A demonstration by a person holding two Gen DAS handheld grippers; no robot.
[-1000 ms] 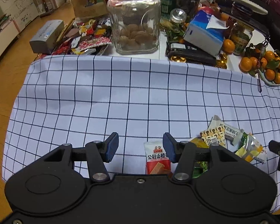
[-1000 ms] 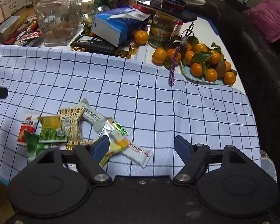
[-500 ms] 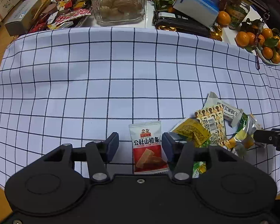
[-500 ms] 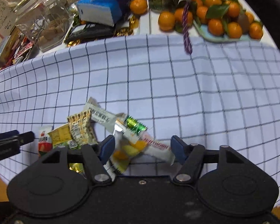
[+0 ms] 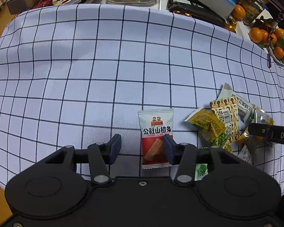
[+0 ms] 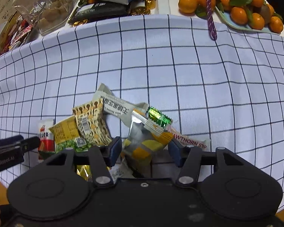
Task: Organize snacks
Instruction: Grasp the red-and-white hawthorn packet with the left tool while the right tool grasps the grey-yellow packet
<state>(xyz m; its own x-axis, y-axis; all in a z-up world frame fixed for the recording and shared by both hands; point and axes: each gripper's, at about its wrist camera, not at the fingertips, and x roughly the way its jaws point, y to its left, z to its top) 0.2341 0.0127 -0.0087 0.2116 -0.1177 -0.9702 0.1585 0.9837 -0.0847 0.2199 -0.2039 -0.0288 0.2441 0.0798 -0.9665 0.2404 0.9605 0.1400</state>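
Both grippers have sunk toward the white cloth with a dark grid [image 5: 104, 60], and both sets of jaws have just been closing. Spread apart and gripping nothing, the left gripper [image 5: 142, 149] has its right pad over the edge of the red-and-white hawthorn snack packet [image 5: 156, 132], which lies flat between its jaws. Also apart, the right gripper [image 6: 144, 151] straddles the silver-and-yellow foil pouch [image 6: 143, 141] at the near side of the heap of wrapped snacks [image 6: 92, 124], its pads not visibly pressing it.

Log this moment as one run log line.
left gripper: open, closing over red-and-white hawthorn snack packet | right gripper: open, closing over silver-and-yellow foil snack pouch | checked tablecloth
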